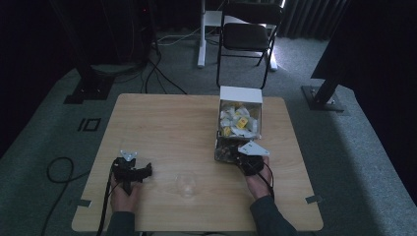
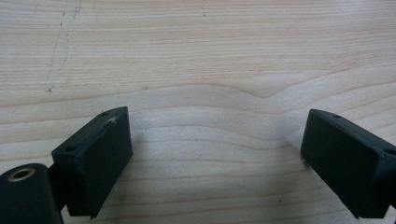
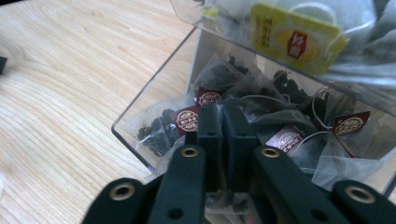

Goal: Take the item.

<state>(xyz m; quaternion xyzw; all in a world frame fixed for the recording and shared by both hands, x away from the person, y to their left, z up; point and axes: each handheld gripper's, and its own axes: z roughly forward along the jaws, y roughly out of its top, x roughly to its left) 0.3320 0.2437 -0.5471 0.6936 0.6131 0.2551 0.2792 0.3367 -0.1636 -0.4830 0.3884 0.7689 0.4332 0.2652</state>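
Observation:
A clear plastic box (image 1: 222,151) of dark tea bags (image 3: 219,74) with maroon tags (image 3: 187,120) sits on the wooden table (image 1: 162,128), right of centre. Behind it stands a white box (image 1: 240,94) of tea bags with yellow tags (image 3: 295,39). My right gripper (image 3: 222,122) is shut, its tips down among the dark tea bags inside the clear box; whether anything thin is pinched is hidden. In the high view the right gripper (image 1: 238,155) sits at that box's near end. My left gripper (image 2: 215,121) is open over bare wood, and rests near the front left (image 1: 146,170).
A faint clear plastic item (image 1: 186,186) lies on the table between the two hands. A folding chair (image 1: 248,34) and stand legs are on the carpet beyond the table. A cable (image 1: 59,172) loops on the floor at the left.

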